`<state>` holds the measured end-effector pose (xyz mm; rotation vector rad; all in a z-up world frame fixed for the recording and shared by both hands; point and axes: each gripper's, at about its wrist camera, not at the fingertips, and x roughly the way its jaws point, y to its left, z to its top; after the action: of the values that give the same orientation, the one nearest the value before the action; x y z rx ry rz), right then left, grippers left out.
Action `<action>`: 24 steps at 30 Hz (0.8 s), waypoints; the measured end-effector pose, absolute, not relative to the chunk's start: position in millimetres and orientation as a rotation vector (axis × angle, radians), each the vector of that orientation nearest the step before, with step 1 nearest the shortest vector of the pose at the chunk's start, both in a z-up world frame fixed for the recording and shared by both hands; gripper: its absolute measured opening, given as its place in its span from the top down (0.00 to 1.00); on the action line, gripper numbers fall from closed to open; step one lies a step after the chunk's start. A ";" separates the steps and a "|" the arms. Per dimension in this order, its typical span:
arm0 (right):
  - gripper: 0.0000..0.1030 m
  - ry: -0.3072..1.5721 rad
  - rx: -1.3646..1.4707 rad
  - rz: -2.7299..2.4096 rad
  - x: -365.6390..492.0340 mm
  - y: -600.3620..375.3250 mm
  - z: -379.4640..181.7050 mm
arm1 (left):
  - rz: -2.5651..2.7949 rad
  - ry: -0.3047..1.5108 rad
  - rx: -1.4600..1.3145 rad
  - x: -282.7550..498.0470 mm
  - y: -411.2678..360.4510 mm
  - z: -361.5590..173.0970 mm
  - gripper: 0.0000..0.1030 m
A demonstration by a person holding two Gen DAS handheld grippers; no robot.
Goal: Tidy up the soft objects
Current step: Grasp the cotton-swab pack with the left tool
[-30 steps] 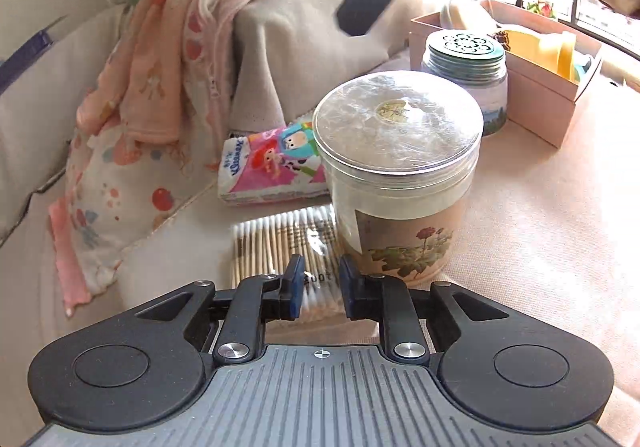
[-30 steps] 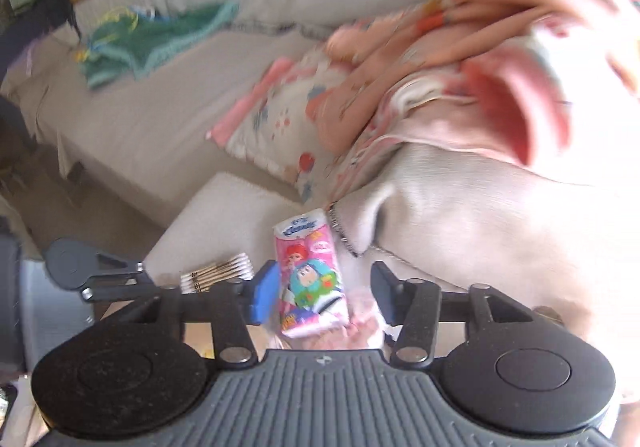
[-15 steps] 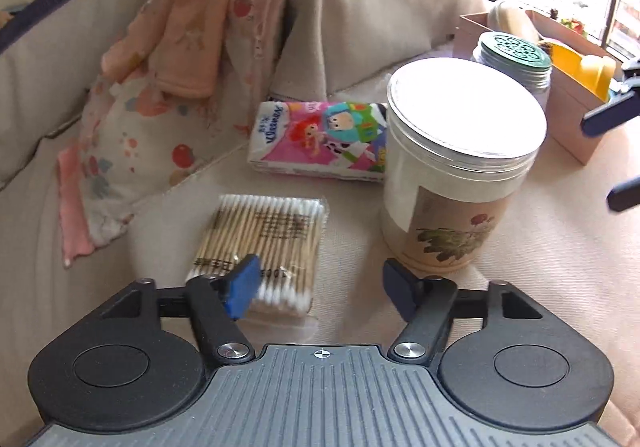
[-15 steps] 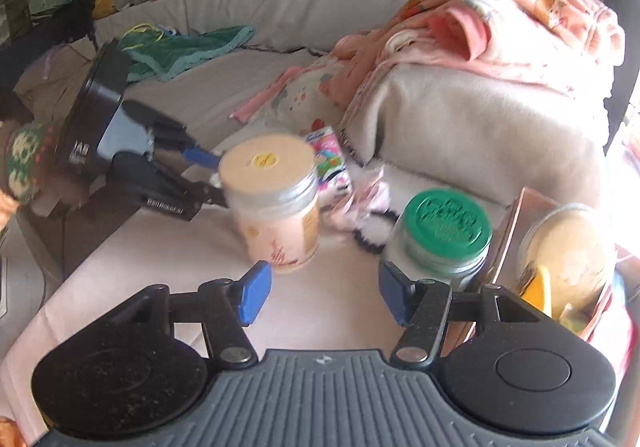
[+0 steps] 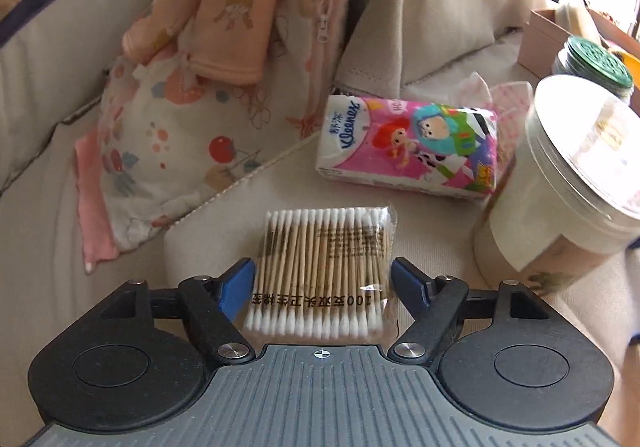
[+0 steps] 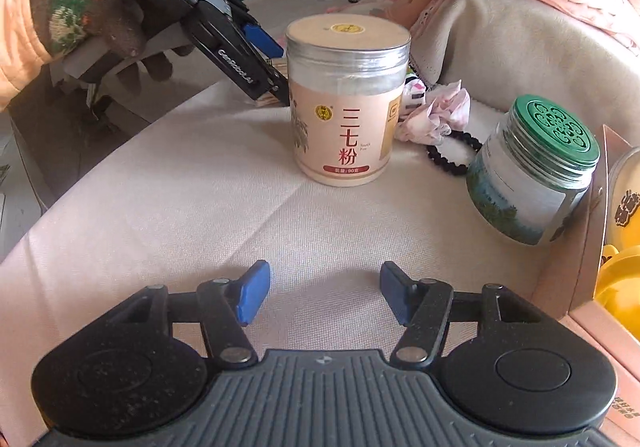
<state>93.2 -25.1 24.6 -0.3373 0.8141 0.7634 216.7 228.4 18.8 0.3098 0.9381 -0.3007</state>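
My left gripper [image 5: 323, 285] is open, its jaws on either side of a clear pack of cotton swabs [image 5: 324, 267] lying on the beige cushion; I cannot tell if they touch it. A pink Kleenex tissue pack [image 5: 408, 151] lies just beyond. A crumpled pink cloth [image 6: 436, 115] and a black hair tie [image 6: 452, 155] lie behind the tall jar [image 6: 348, 103]. My right gripper [image 6: 322, 297] is open and empty above the cushion, well in front of that jar. The left gripper also shows in the right wrist view [image 6: 262, 43], held in a gloved hand.
A green-lidded jar [image 6: 536, 171] leans against a pink box [image 6: 588, 267] at the right. Pink patterned clothes [image 5: 224, 19] drape over a beige cushion block [image 5: 432, 7]. A patterned pillow [image 5: 168, 151] lies at the left. The cushion's edge drops off at the left.
My left gripper opened and moved forward, its jaws now either side of the cotton swab pack. My right gripper swung away from the tissue pack and pulled back in front of the tall jar.
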 end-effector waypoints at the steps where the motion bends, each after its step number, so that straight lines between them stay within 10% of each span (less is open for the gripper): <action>1: 0.32 0.807 -0.339 0.762 90.5 -25.0 23.6 | -0.297 0.941 0.278 220.5 231.1 18.0 0.21; 10: 0.00 0.841 -0.365 0.816 88.2 -16.9 16.4 | -0.271 0.973 0.134 229.7 239.7 16.4 0.20; 24: 0.17 0.750 -0.401 0.784 105.0 -40.4 76.7 | 0.009 0.831 -0.272 145.0 254.7 18.6 0.27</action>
<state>105.0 -40.4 76.7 -0.4014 0.7497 0.7842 145.0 254.7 18.6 -0.2717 0.8314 0.0088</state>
